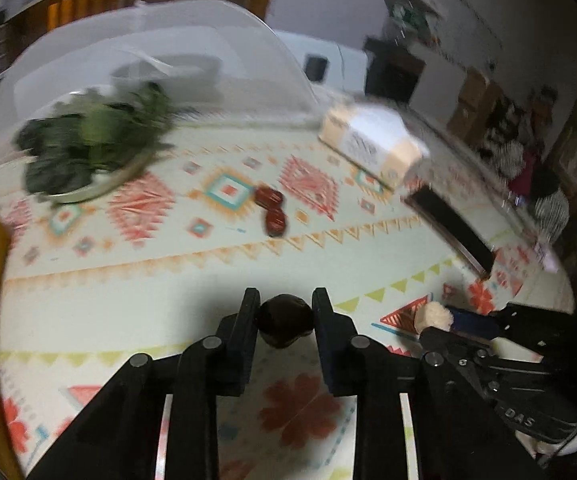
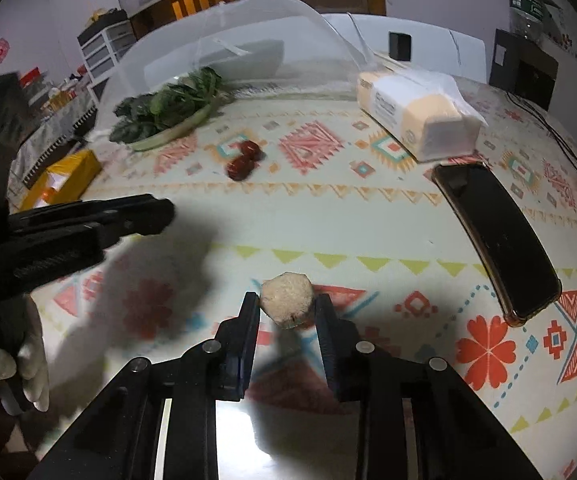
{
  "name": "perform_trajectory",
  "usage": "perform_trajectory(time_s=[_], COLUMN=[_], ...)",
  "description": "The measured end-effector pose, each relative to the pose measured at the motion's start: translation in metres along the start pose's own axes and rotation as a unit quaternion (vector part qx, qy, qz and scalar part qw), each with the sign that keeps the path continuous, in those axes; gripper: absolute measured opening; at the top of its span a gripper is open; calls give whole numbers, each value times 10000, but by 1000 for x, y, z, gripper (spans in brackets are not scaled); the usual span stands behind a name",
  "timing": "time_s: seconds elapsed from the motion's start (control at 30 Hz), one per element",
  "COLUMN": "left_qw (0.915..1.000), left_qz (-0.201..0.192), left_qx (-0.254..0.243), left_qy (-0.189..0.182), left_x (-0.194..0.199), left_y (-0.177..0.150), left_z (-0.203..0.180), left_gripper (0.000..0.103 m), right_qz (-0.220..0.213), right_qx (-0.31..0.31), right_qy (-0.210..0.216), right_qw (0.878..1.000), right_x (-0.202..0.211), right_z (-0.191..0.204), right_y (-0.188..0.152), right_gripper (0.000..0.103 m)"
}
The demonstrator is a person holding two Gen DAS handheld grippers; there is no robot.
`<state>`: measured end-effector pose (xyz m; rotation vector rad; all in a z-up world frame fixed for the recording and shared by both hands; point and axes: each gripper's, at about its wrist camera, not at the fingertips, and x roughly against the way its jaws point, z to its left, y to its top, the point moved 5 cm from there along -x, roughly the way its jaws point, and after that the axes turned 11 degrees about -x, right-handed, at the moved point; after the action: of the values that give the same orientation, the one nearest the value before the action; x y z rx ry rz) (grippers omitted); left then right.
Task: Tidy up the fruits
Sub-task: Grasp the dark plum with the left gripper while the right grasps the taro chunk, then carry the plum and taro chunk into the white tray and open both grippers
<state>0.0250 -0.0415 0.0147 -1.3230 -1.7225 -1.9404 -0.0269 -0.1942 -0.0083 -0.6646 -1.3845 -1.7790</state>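
A dark round fruit [image 1: 285, 322] sits between the fingers of my left gripper [image 1: 285, 300], which is shut on it just above the patterned tablecloth [image 1: 128, 312]. My right gripper [image 2: 287, 299] is shut on a pale tan round fruit [image 2: 286, 310]. From the left wrist view that tan fruit [image 1: 434, 317] shows at the tip of the right gripper [image 1: 454, 326]. In the right wrist view the left gripper [image 2: 156, 216] reaches in from the left, and its fruit is hidden. Two or three red dates [image 1: 270, 204] [image 2: 244, 160] lie together mid-table, well beyond both grippers.
A plate of leafy greens [image 2: 168, 112] sits under a raised mesh food cover [image 2: 248, 24]. A wrapped bread loaf [image 2: 416, 112] and a black phone [image 2: 492, 236] lie on the right. A yellow box [image 2: 64, 180] is at the left edge. A gloved hand [image 2: 4, 360] holds the left gripper.
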Motion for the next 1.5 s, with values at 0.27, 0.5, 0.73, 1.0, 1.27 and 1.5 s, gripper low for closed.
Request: perform_trajectory(time_s=[0.27, 0.5, 0.73, 1.0, 1.27, 1.5], left_qw=[9930, 9771, 9640, 9566, 9549, 9532], left_qz=[-682, -765, -587, -277, -209, -329], left_qx=[822, 1444, 1917, 2401, 2549, 2597], left_qy=[499, 1364, 1750, 1628, 1508, 1510], left_x=[108, 171, 188, 168, 159, 164], left_y=[-23, -60, -98, -132, -139, -135], left_z=[95, 198, 271, 312, 322, 314], left_gripper=[26, 26, 26, 26, 29, 55], right_qz=[-47, 224, 533, 876, 1293, 1361], right_qx=[494, 1055, 1487, 1543, 1226, 1101], right_qy=[534, 1292, 1754, 1719, 1684, 1690], right_qw=[9973, 9857, 9717, 9690, 9695, 9700], right_x=[16, 1, -37, -110, -161, -168], right_z=[86, 204, 317, 393, 405, 403], right_y=[8, 10, 6, 22, 30, 27], right_gripper=[30, 31, 31, 31, 31, 31])
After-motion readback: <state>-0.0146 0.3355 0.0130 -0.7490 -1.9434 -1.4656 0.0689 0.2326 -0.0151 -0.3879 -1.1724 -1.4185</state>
